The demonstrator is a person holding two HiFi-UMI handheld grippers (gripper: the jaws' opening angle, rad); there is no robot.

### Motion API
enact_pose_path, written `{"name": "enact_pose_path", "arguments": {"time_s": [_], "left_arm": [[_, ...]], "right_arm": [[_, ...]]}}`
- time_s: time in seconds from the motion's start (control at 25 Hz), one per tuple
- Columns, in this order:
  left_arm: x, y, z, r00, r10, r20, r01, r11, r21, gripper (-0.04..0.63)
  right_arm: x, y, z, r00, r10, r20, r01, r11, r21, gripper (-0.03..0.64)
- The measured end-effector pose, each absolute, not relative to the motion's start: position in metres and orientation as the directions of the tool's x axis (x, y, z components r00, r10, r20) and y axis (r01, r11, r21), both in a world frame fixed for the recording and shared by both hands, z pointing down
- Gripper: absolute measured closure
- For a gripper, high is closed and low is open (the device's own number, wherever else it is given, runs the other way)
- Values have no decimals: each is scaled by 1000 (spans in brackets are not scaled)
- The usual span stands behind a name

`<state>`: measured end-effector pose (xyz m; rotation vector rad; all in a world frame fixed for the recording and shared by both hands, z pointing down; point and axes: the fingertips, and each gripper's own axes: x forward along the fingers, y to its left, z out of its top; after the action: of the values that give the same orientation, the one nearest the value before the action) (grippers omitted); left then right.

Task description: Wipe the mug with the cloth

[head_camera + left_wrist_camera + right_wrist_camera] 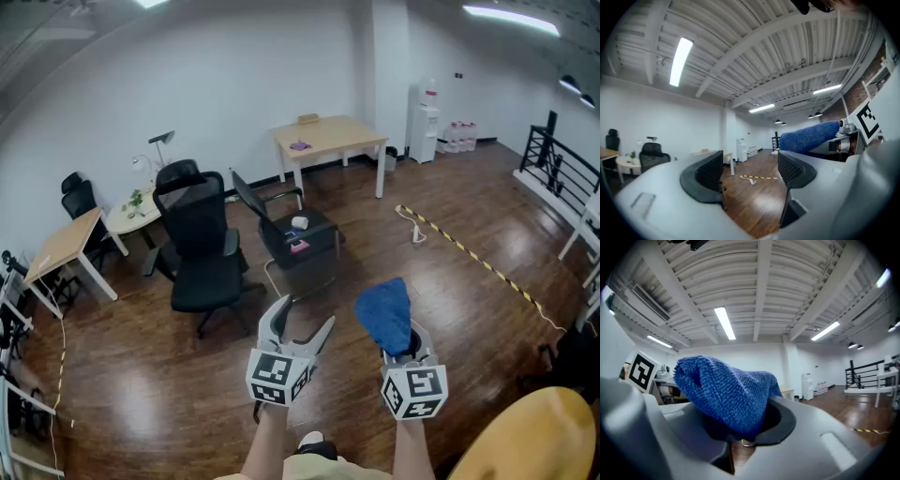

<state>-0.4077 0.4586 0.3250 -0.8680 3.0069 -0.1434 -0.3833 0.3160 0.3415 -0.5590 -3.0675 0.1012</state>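
Note:
My right gripper [401,339] is held level in the air and is shut on a blue cloth [385,314], which bunches up out of its jaws. In the right gripper view the cloth [726,392] fills the space between the jaws and hides the pads. Beside it, my left gripper [302,325] is open with nothing between its fingers; the left gripper view shows bare floor through the gap of the left gripper [750,171] and the cloth [808,137] off to the right. No mug can be made out for sure in any view.
A low black table [302,246] with small objects stands ahead, a black office chair [202,253] to its left. A wooden table [328,138] stands by the far wall, a water dispenser [426,122] at the back right. Striped tape [469,253] runs across the wooden floor.

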Motion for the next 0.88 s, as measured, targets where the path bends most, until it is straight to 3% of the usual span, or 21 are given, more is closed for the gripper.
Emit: {"name": "enact_pose_path", "arguments": {"time_s": [0.2,0.36,0.6,0.88], "left_arm": [[-481,368,342,-738,-674,-19,-674,738,-2,253],[-496,266,354,-555,-832,-1,-831,555,32,253],[-457,133,365,-233,-972,-26,-972,232,40,261],[-335,13,377,153,-988,-1,-986,-153,71,262]], "right_arm": [[-414,227,358,-983,179,32,177,983,-46,551],[-384,140,353,-996,-75,47,-76,997,-28,551],[-303,56,350,-913,-406,50,-405,914,23,551],[-154,2,356,-695,-717,55,-717,696,31,551]]}}
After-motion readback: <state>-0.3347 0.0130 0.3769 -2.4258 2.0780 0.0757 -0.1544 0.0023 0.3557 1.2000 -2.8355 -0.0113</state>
